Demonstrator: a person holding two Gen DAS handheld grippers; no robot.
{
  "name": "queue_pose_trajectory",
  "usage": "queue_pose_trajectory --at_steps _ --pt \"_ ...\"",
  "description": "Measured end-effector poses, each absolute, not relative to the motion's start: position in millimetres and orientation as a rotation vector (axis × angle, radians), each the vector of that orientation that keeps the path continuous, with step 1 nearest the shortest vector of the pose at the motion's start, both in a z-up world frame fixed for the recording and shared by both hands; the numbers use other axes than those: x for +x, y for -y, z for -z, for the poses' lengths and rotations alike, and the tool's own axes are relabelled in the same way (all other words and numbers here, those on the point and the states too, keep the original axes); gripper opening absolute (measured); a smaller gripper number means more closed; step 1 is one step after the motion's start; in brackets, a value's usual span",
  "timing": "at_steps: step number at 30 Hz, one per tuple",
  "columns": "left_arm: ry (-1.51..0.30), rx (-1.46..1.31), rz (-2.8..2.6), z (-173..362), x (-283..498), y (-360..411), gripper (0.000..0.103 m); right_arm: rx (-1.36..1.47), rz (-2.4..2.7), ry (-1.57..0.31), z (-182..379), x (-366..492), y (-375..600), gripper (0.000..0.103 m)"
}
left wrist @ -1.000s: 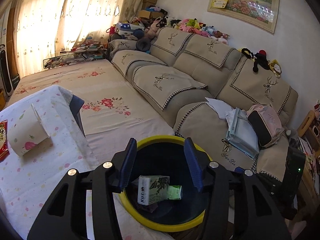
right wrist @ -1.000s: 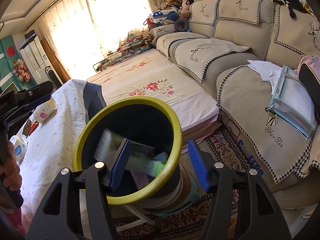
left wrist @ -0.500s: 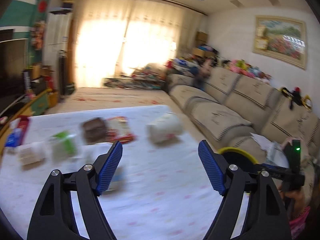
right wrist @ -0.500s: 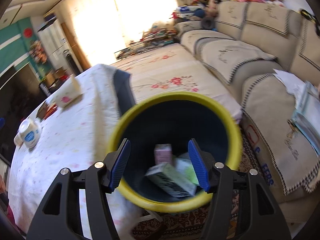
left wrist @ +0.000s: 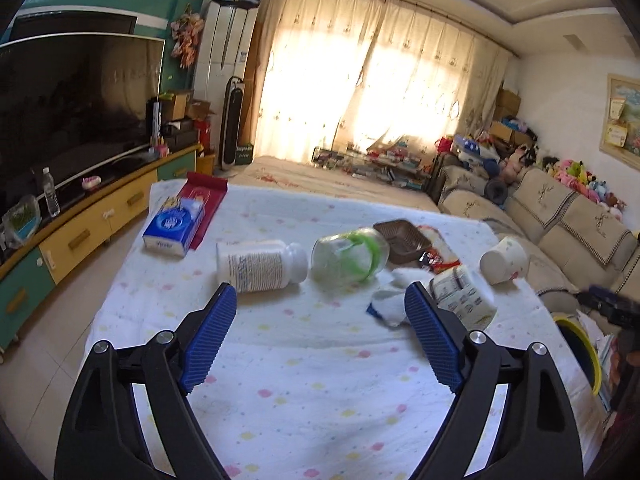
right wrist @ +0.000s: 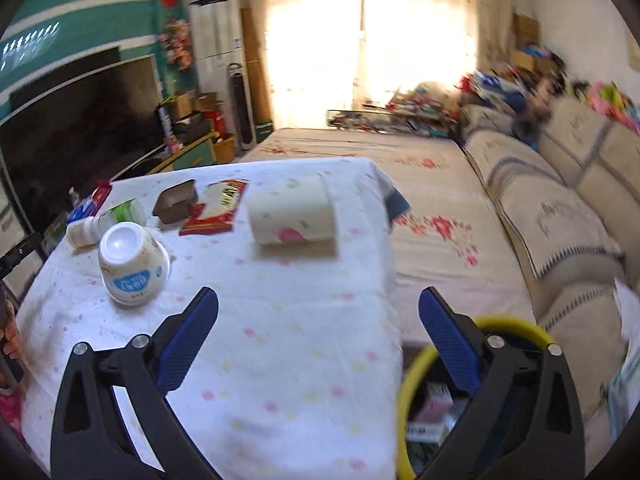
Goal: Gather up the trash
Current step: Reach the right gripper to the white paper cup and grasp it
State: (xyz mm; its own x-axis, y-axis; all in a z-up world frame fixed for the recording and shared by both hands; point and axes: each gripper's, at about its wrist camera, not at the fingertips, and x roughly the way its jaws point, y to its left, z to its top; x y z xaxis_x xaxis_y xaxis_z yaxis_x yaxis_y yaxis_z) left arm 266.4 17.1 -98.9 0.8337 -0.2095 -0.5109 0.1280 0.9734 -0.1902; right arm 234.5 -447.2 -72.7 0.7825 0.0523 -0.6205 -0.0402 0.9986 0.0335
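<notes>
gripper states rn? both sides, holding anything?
Left gripper: open, empty, above the table.
Right gripper: open, empty, near the yellow-rimmed bin.

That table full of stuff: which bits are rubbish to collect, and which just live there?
Rubbish job: white plastic pill bottle, clear glass jar, floral paper cup, yellow-rimmed bin.

Just there: blue tissue pack, black television, beige sofa.
</notes>
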Motion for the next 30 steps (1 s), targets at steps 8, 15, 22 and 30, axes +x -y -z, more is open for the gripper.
queue_pose_trajectory --at_steps 8,15,22,30 --pt "-0.563 -0.123 0.190 97 261 6 0.091 -0.138 -0.048 -0.736 82 323 405 0.096" --pt "-0.576 -0.170 0.190 98 262 -1 0.092 -0.150 -0.013 -0.793 99 365 409 0.096" --pt "-0.581 -0.177 0.196 101 262 -1 0.092 -0.167 -0.005 -0.820 112 385 415 0.096" --pt "-0.588 -0.165 0.204 102 262 3 0.092 -0.078 -0.047 -0.833 120 391 427 0.081"
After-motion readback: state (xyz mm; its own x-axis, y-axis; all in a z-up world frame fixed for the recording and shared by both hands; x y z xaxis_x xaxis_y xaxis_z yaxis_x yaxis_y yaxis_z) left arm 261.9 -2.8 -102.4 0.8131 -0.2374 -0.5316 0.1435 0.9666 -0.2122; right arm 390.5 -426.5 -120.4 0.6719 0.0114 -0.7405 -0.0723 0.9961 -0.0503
